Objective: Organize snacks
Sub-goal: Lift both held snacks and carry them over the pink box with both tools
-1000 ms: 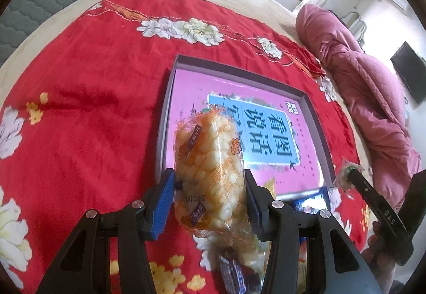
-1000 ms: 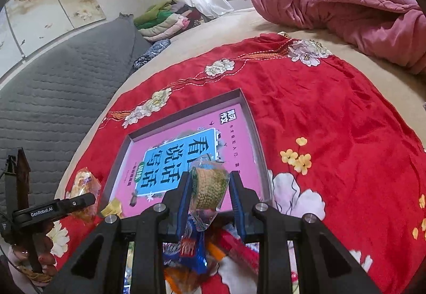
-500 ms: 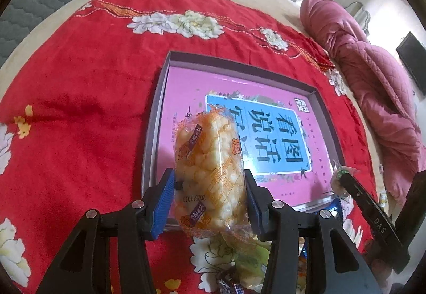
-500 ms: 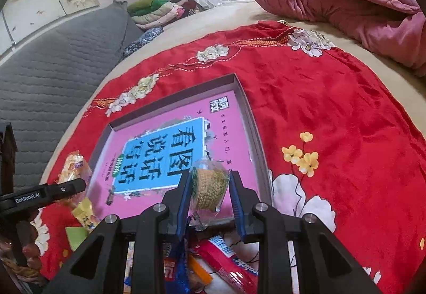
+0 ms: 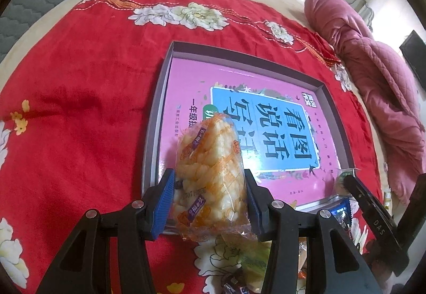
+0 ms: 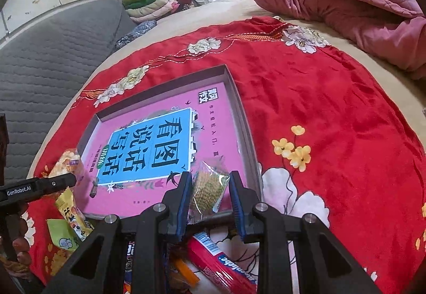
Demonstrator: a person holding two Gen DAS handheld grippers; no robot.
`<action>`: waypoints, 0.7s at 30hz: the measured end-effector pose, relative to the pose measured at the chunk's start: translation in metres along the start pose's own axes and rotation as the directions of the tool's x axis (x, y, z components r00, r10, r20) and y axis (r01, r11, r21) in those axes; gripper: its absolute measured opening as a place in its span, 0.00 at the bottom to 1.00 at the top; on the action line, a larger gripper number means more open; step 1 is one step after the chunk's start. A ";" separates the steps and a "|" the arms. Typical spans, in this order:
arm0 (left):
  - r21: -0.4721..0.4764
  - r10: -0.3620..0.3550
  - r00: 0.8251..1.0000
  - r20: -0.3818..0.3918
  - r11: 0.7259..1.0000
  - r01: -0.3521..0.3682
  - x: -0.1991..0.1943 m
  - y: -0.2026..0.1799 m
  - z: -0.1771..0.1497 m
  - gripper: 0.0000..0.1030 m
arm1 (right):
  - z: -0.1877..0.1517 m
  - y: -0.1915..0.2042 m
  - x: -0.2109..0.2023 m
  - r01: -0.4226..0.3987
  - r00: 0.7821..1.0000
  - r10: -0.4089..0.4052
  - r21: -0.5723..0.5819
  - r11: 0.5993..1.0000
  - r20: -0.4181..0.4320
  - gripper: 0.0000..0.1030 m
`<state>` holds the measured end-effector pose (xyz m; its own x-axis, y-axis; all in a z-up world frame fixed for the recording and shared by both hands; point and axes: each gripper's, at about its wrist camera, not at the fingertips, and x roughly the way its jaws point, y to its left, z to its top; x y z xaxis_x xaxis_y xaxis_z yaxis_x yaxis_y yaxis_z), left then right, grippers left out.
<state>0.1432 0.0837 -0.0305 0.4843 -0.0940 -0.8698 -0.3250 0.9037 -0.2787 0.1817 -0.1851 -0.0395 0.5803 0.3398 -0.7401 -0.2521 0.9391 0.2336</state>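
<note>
Red bedspread (image 5: pixel 80 107) bears a snack-free tray (image 5: pixel 157 112); both jaws pinch snack packets.

The left gripper (image 5: pixel 209 200) is clamping a clear plastic packet of pale yellow puffed corn snack (image 5: pixel 210 179) between its 2 blue-padded black fingers (image 5: pixel 163 200), holding it upright over the near edge of a shallow grey cardboard box lid with a pink and blue printed inside (image 5: pixel 157 118). The lid is lying on a red floral bedspread (image 5: pixel 80 86). The right gripper (image 5: pixel 354 184) is reaching in at the lower right, over loose snack wrappers (image 5: pixel 339 211).
</note>
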 end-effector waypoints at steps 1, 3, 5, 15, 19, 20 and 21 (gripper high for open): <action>-0.001 0.000 1.000 0.000 1.000 0.000 0.000 0.000 0.000 0.50 | 0.000 0.000 -0.001 0.000 1.000 0.000 -0.001 1.000 0.003 0.28; -0.004 0.001 1.000 0.000 1.000 -0.001 0.002 0.000 0.002 0.50 | 0.000 -0.001 -0.002 -0.001 1.000 0.001 0.002 1.000 0.009 0.28; -0.009 0.002 1.000 0.000 1.000 -0.002 0.005 0.001 0.004 0.50 | 0.001 -0.001 -0.004 -0.005 1.000 0.005 0.006 1.000 0.016 0.28; -0.023 0.007 1.000 -0.010 1.000 -0.007 0.012 0.003 0.007 0.50 | -0.001 -0.007 -0.011 -0.017 0.999 0.016 0.023 1.000 0.039 0.28; -0.026 0.008 1.000 -0.012 1.000 -0.009 0.012 0.003 0.008 0.50 | -0.001 -0.010 -0.012 -0.016 0.999 0.014 0.037 0.999 0.041 0.28; -0.028 0.006 1.000 -0.014 1.000 -0.007 0.012 0.003 0.008 0.50 | -0.001 -0.011 -0.012 -0.014 0.999 0.012 0.039 0.999 0.043 0.28; -0.030 0.002 1.000 -0.014 1.000 -0.002 0.011 0.003 0.009 0.50 | -0.001 -0.012 -0.012 -0.011 0.999 0.009 0.040 0.999 0.043 0.28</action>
<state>0.1549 0.0885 -0.0376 0.4719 -0.0984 -0.8762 -0.3503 0.8910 -0.2887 0.1771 -0.2003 -0.0337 0.6106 0.3502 -0.7103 -0.2270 0.9367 0.2667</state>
